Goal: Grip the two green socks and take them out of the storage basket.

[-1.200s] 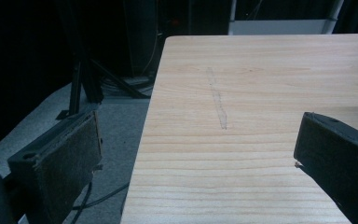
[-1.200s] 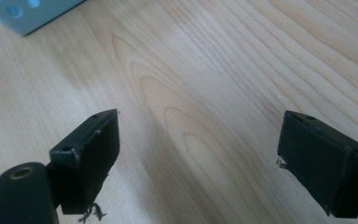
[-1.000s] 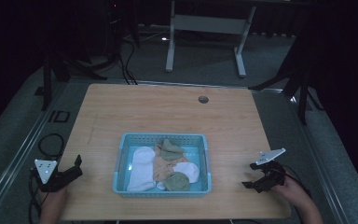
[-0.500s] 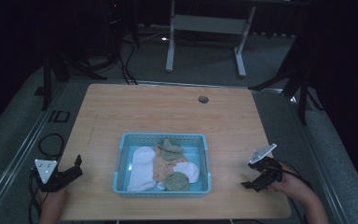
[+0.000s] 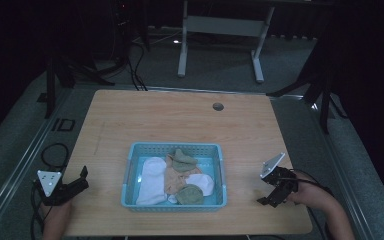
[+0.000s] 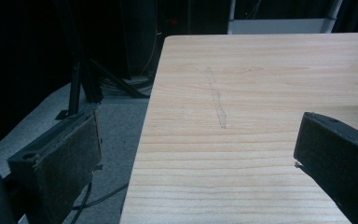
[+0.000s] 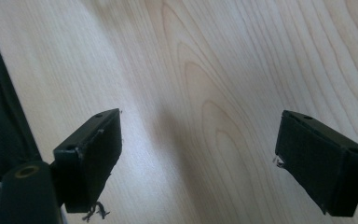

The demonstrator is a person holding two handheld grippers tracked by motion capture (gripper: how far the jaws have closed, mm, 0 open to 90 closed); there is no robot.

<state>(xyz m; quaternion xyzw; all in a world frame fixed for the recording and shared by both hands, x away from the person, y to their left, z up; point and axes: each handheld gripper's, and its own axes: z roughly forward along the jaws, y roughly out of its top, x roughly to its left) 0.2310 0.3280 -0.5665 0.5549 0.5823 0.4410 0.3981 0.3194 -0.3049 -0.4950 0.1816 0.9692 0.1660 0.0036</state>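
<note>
A light blue plastic basket (image 5: 131, 176) sits on the wooden table (image 5: 170, 120) near its front edge. Inside lie several socks: a white sock (image 5: 150, 172), a peach sock (image 5: 172, 177), a green sock (image 5: 182, 160) and another green sock (image 5: 190, 194). My left gripper (image 5: 82, 177) rests at the table's front left corner, open, its jaws wide apart over the table edge (image 6: 142, 154) with nothing between them. My right gripper (image 5: 267, 197) is low over the bare wood (image 7: 200, 112) to the right of the basket, also open and empty.
A small round dark hole (image 5: 218, 106) marks the table's far side. Cables (image 5: 50, 152) lie on the grey floor at the left. A white metal stand (image 5: 220, 30) and dark tripod legs (image 5: 325, 95) are beyond the table.
My right gripper has shifted left and down toward the table's front, tilting its jaws onto the wood. The left gripper and the basket have stayed put.
</note>
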